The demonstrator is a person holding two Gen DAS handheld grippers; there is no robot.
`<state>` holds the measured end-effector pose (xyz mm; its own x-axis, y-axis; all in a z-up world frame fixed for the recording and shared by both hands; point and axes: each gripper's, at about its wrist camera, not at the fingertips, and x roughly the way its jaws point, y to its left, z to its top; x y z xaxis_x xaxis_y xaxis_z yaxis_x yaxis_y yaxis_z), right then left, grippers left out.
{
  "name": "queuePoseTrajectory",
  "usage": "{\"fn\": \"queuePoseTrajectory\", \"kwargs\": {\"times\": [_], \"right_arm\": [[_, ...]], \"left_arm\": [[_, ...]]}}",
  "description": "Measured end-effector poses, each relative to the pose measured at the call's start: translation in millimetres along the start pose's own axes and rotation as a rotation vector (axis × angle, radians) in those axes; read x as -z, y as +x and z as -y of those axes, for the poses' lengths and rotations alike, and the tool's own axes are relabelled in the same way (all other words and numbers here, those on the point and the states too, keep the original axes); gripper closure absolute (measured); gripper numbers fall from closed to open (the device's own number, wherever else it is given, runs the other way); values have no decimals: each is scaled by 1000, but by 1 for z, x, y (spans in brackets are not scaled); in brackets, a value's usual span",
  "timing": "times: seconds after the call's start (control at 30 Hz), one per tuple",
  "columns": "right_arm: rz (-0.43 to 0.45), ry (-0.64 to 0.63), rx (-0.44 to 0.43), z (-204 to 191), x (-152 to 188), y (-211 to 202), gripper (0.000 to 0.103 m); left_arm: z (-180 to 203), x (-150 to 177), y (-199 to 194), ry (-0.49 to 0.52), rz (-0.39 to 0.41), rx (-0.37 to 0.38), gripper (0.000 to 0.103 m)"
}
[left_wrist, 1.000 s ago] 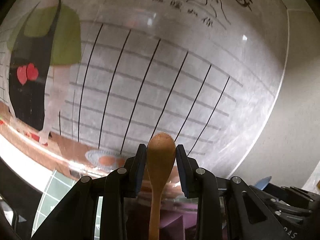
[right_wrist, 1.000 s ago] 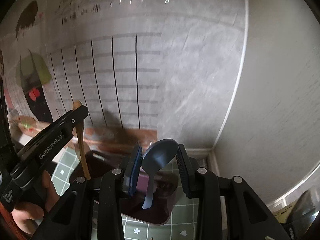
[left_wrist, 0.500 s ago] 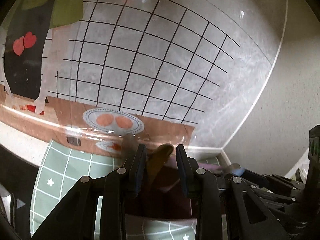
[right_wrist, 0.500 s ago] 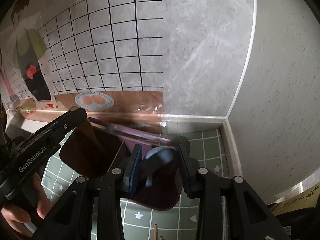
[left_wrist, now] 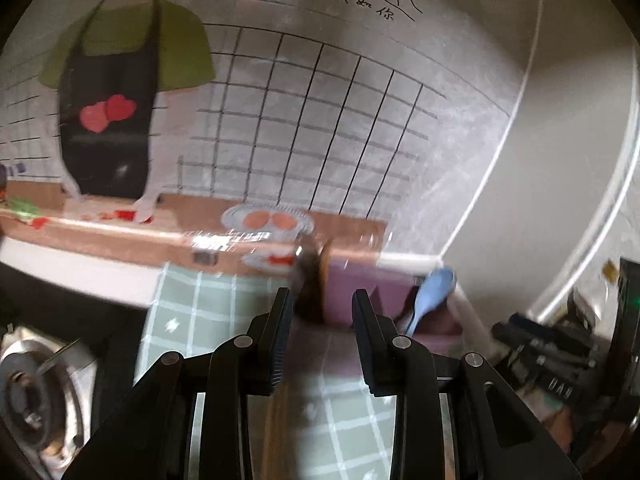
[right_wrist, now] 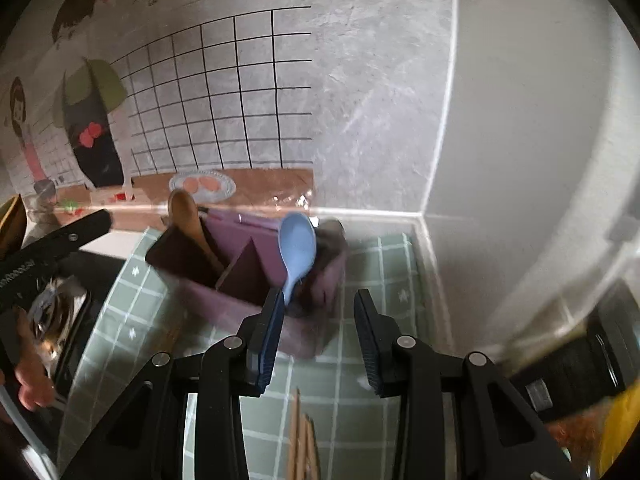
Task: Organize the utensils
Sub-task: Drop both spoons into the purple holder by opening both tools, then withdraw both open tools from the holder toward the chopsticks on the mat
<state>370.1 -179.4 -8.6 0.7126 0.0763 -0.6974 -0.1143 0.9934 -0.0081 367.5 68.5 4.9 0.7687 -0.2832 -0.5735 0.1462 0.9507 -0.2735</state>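
Observation:
A purple utensil holder (right_wrist: 240, 300) with compartments stands on the green checked mat near the wall corner. A wooden spoon (right_wrist: 188, 220) stands bowl-up in its left compartment and a blue spoon (right_wrist: 297, 248) stands bowl-up in its right one. In the left wrist view the holder (left_wrist: 360, 300), wooden spoon (left_wrist: 322, 276) and blue spoon (left_wrist: 432, 292) appear blurred. My left gripper (left_wrist: 322, 316) is open and empty, just in front of the holder. My right gripper (right_wrist: 318, 320) is open and empty, above the holder's near edge.
Wooden chopsticks (right_wrist: 302, 440) lie on the mat (right_wrist: 352, 400) under my right gripper. A gas stove burner (left_wrist: 28, 392) is at the far left. Dark objects (left_wrist: 560, 352) crowd the right side. The tiled wall and corner stand right behind the holder.
Both grippers lowered the spoons into the holder, opened and let go. They have since drawn back, leaving the wooden spoon and blue spoon standing in it.

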Motion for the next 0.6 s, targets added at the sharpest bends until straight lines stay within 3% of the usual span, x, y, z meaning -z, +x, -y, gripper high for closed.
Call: {"fn": "queuePoseTrajectory", "kwargs": {"times": [0.3,0.47,0.6], "right_arm": [[13,-59,53,8,44,-42,69],[-9,-68,65,15,72,-56,66],[-52,-35,24,21,96,-68,66]], "left_arm": [[-10,59,-48,7,-70,-83,71],[1,92,-59,16,-110,-80,71],[9,113,-60,28,-138,-61,71]]}}
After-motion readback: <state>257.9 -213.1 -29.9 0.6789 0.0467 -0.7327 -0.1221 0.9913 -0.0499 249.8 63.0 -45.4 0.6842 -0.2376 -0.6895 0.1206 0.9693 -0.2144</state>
